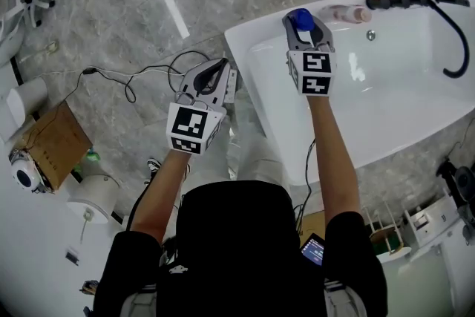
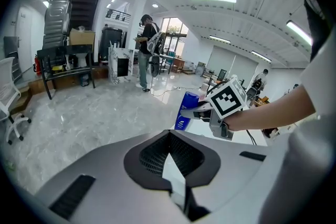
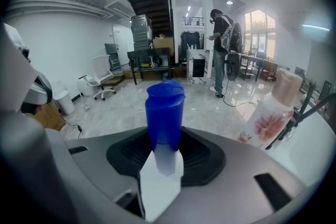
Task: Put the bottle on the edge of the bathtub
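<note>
A blue bottle [image 1: 302, 17] with a blue cap stands upright between the jaws of my right gripper [image 1: 303, 26], which is shut on it. It is at the near left corner of the white bathtub [image 1: 256, 74], right over the rim; whether its base touches the rim I cannot tell. In the right gripper view the bottle [image 3: 165, 113] fills the centre between the jaws. From the left gripper view the bottle [image 2: 187, 111] shows upright beside the tub edge. My left gripper [image 1: 220, 65] hangs over the floor left of the tub, shut and holding nothing.
A pale bottle with a pinkish cap [image 1: 349, 13] is on the tub's far rim, next to a black tap and hose [image 1: 449, 33]. Cables [image 1: 148, 74] run over the marble floor. A cardboard box [image 1: 52, 145] lies at the left. A person [image 3: 220, 50] stands far off.
</note>
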